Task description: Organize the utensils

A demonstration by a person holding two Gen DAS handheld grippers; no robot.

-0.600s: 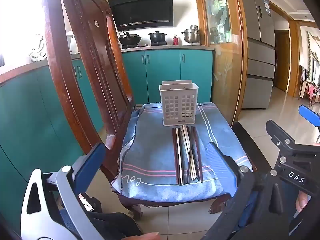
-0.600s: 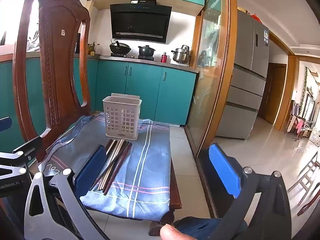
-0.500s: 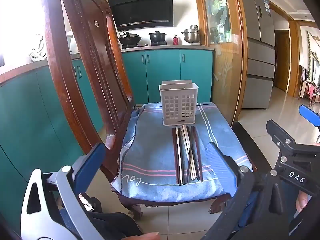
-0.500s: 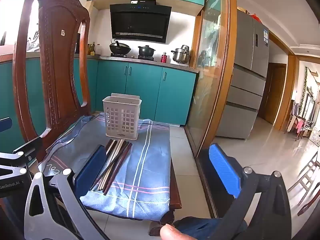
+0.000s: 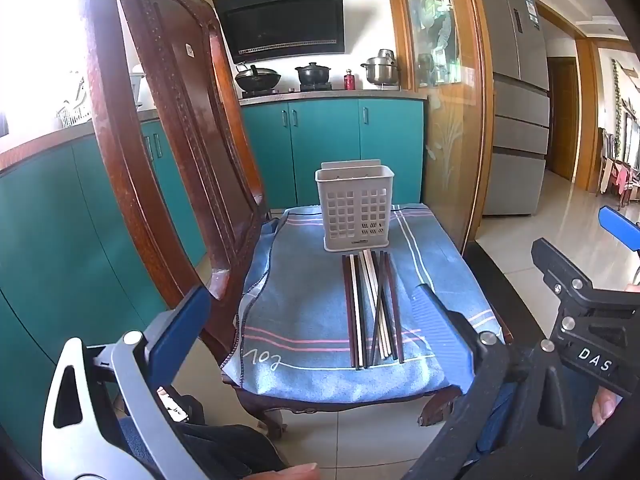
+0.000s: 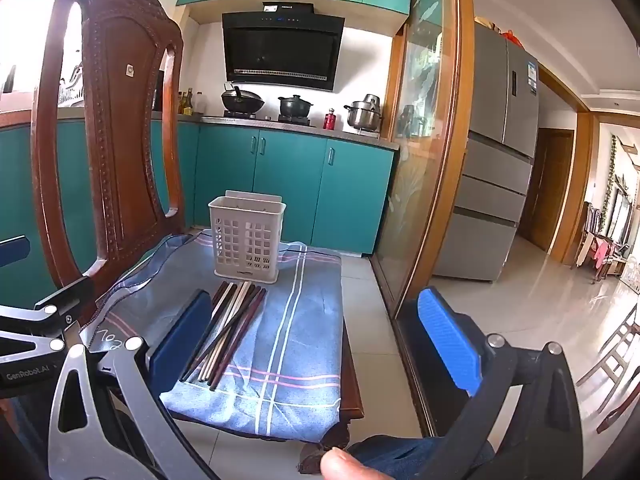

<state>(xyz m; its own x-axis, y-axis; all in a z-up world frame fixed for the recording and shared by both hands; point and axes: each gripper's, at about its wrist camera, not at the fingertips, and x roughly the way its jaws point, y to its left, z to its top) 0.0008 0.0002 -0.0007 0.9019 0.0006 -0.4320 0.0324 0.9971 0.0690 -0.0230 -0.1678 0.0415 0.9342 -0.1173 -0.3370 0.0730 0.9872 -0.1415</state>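
Observation:
Several chopsticks (image 5: pixel 372 308), dark brown and pale, lie side by side on a blue striped cloth (image 5: pixel 304 300) on a wooden chair seat. A white perforated utensil basket (image 5: pixel 354 210) stands upright just behind them. The chopsticks (image 6: pixel 228 328) and basket (image 6: pixel 246 236) also show in the right wrist view. My left gripper (image 5: pixel 316 312) is open and empty, held in front of the seat's near edge. My right gripper (image 6: pixel 316 328) is open and empty, near the seat's front right.
The carved wooden chair back (image 5: pixel 168 152) rises at the left of the seat. A glass partition with a wooden frame (image 6: pixel 424 160) stands to the right. Teal cabinets (image 5: pixel 332 148) with pots stand behind. Tiled floor (image 6: pixel 520 300) lies to the right.

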